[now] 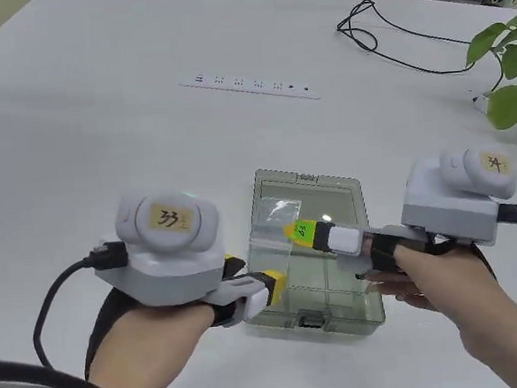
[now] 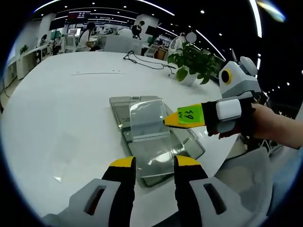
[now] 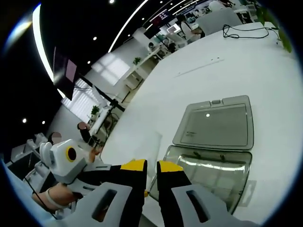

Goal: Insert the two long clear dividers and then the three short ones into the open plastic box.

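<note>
One white table fills the scene; a person works at it with a gripper in each hand. In the middle of the table, close to the person, lies one clear plastic box, open, its one hinged lid folded back flat on the far side.

Two grippers, each with yellow-tipped jaws; the left gripper sits at the box's near left corner, jaws a moderate way apart with nothing pinched between them; in the head view its tip is right against the box's left wall, though whether it touches I cannot tell. The right gripper reaches in from the right over the middle of the box; its jaws are nearly together, and a thin clear sheet shows edge-on between them.

One green potted plant stands at the far right edge of the table; one long white power strip lies flat well beyond the box; one black cable loops across the far right of the table.

One clear divider can be counted; it stands upright over the box's interior, its right edge at the tip of the right gripper, which holds it.
</note>
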{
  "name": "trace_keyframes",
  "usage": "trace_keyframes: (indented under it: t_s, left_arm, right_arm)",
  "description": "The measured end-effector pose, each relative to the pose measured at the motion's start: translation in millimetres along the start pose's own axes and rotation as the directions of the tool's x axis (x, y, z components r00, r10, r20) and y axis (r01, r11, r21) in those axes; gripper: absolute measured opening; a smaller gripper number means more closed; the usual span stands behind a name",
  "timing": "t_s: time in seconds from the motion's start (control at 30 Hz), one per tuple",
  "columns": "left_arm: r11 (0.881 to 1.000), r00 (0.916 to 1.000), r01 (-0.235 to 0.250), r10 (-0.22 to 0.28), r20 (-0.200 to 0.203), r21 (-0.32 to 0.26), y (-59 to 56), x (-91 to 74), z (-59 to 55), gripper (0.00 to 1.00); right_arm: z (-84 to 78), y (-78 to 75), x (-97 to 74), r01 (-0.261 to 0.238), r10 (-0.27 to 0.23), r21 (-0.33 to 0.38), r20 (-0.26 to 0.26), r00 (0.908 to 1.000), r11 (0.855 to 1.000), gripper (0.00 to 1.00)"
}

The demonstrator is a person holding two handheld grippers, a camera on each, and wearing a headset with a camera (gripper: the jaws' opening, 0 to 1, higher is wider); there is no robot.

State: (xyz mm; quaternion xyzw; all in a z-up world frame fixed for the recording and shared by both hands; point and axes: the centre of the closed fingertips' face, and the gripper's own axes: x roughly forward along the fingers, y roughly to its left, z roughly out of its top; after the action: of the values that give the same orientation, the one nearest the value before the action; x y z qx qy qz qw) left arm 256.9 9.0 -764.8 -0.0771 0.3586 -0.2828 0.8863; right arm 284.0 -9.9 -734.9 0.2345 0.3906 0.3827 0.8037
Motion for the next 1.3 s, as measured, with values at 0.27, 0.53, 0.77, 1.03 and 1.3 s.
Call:
trace_keyframes:
  t_s: [0.27, 0.53, 0.77, 1.03, 1.3]
  left_arm:
    - [1.000, 0.9997, 0.020, -0.020, 0.013, -0.010, -4.5, 4.5, 6.0, 0.30]
    - [0.999, 0.9993, 0.038, -0.038, 0.007, -0.018, -6.1, 7.7, 5.9, 0.30]
    - [0.998, 0.9975, 0.058, -0.059, 0.038, 0.036, -9.9, 9.9, 8.0, 0.31]
    - [0.976, 0.9936, 0.087, -0.099, 0.054, 0.199, -11.9, 10.0, 11.8, 0.64]
    - [0.899, 0.9849, 0.158, -0.173, 0.001, 0.408, -12.7, 6.9, 2.7, 1.00]
  right_arm:
    - [2.9, -4.4, 0.8, 0.010, -0.010, 0.002, -0.003, 0.9999, 1.000, 0.03]
    - [4.9, -7.1, 0.4, 0.019, -0.018, 0.024, -0.028, 0.9995, 1.000, 0.02]
    - [2.5, -8.5, -1.4, 0.047, -0.047, 0.002, -0.053, 0.9975, 0.999, 0.01]
    - [1.8, -12.1, -5.5, 0.061, -0.060, 0.020, -0.055, 0.9967, 0.998, 0.01]
    - [2.4, -26.7, -14.6, 0.100, -0.096, 0.060, -0.066, 0.9931, 0.993, 0.01]
